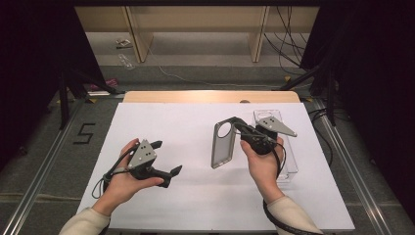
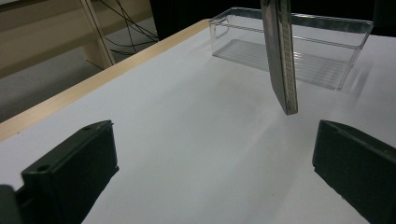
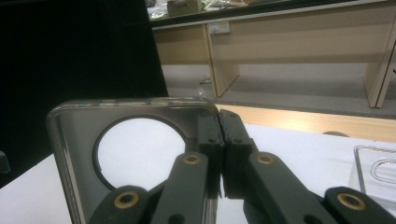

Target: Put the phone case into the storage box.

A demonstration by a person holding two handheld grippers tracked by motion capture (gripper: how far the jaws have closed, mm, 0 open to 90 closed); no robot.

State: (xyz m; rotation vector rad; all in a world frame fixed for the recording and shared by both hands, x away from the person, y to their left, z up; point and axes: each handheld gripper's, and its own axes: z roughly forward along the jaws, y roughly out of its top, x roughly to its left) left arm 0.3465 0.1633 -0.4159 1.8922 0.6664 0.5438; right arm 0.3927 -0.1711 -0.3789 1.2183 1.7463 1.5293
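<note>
A grey phone case [image 1: 223, 144] with a round camera cutout hangs above the white table top [image 1: 186, 147], held by its upper corner. My right gripper [image 1: 236, 123] is shut on that corner; in the right gripper view the case [image 3: 79, 149] sits pinched between the two black jaws of that gripper [image 3: 219, 122]. In the left gripper view the case [image 2: 280, 56] shows edge-on, well ahead of the jaws. My left gripper [image 1: 166, 157] rests low at the table's front left, open with nothing between its fingers, and appears as wide-apart jaws [image 2: 215, 154].
A clear plastic bin [image 1: 283, 147] stands on the table's right side, behind my right hand; it appears as [image 2: 299, 51] too. The table's wooden far edge [image 1: 210, 96] borders the floor. Cables and wooden furniture legs lie beyond.
</note>
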